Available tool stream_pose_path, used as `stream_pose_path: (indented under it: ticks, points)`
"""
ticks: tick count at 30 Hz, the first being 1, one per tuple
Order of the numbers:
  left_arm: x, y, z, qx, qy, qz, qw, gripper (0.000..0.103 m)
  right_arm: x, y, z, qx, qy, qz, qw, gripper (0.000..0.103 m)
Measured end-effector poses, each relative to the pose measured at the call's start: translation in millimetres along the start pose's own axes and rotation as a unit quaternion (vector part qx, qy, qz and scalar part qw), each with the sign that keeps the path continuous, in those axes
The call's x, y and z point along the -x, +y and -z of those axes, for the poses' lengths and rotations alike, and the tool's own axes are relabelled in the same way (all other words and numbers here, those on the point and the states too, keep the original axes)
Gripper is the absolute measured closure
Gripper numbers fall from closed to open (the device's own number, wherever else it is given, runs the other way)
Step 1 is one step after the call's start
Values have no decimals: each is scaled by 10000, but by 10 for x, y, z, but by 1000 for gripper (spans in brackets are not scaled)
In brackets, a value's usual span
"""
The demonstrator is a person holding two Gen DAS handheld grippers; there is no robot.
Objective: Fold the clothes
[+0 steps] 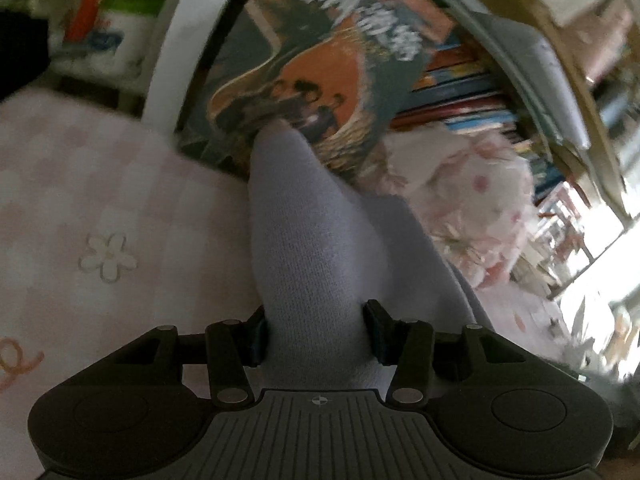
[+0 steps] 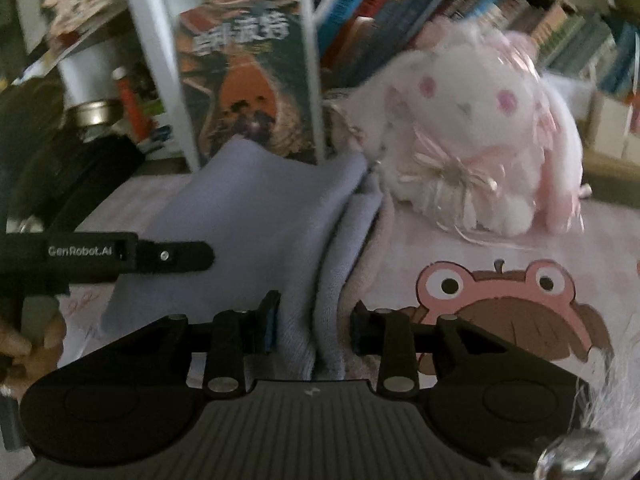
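On a pink checked sheet (image 1: 80, 184) printed with small flowers lies a pale lavender knit garment (image 1: 308, 264), bunched into a long ridge that runs away from the camera toward a large picture book (image 1: 320, 72) propped upright behind it. The left gripper (image 1: 316, 332) straddles the near end of that ridge; its left pad presses into the knit, while the right pad sits at the cloth's edge, and whether it truly bites cannot be told.

From the right wrist view, the same garment (image 2: 248, 216) shows as two folded layers, and its doubled near edge runs between the fingers of the right gripper (image 2: 314, 328). The blue-faced left pad touches the fabric; the right pad stands slightly clear of it, so the fingers look loosened around the cloth rather than clamped. Just beside the garment, to its right, a white and pink plush rabbit (image 2: 480, 128) rests on the sheet, with a cartoon frog print (image 2: 496, 292) in front of it. Rows of books (image 2: 440, 8) fill the shelf behind. The other gripper's black finger (image 2: 160, 256) reaches in from the left, over the garment's left side.
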State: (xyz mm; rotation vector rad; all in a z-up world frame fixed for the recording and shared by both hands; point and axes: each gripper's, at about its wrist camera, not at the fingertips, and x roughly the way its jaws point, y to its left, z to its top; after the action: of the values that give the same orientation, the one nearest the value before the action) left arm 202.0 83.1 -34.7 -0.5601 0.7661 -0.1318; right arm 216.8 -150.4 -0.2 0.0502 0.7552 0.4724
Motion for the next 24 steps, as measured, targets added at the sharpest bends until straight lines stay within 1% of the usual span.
stream_pose_path:
  ticks: [1, 3, 5, 6, 8, 9, 10, 12, 14, 15, 17, 19, 21, 24]
  points:
    - [-4, 14, 6, 28, 3, -5, 10000, 49, -25, -18, 6, -69, 29, 10, 10000, 66]
    - [-4, 35, 21, 37, -4, -14, 10000, 47, -51, -52, 36, -239, 54, 13, 9997, 62]
    - [-8, 36, 29, 1, -17, -88, 10000, 36, -63, -82, 70, -422, 61, 18, 9991, 60]
    - [-14, 23, 27, -50, -28, -172, 9998, 34, -63, -94, 82, -513, 58, 37, 9987, 56]
    - [-1, -22, 25, -183, -72, -264, 9995, 32, -59, -110, 101, -653, 58, 92, 9978, 46]
    - [17, -50, 29, -265, -109, -333, 9990, 32, -51, -103, 101, -650, 71, 151, 9977, 38]
    - [44, -66, 32, -305, -146, -388, 9987, 31, -38, -98, 100, -635, 76, 192, 9978, 36]
    - [102, -85, 33, -318, -209, -449, 9983, 31, 9, -95, 97, -572, 55, 224, 9981, 33]
    - [201, -88, 40, -261, -303, -383, 9985, 31, 78, -84, 94, -514, -26, 303, 9982, 30]
    - [254, -85, 45, -259, -362, -363, 9983, 30, 129, -76, 97, -491, -100, 353, 9981, 26]
    - [373, -101, 77, -353, -515, -382, 9973, 30, 215, -68, 101, -476, -223, 426, 9977, 23]
    - [480, -141, 138, -584, -681, -531, 9945, 27, 302, -57, 114, -475, -313, 547, 9969, 19]
    - [546, -194, 210, -884, -779, -716, 9904, 27, 385, -41, 137, -468, -369, 732, 9955, 17]
    - [590, -282, 343, -1409, -812, -1046, 9811, 27, 466, -27, 191, -470, -396, 945, 9936, 14]
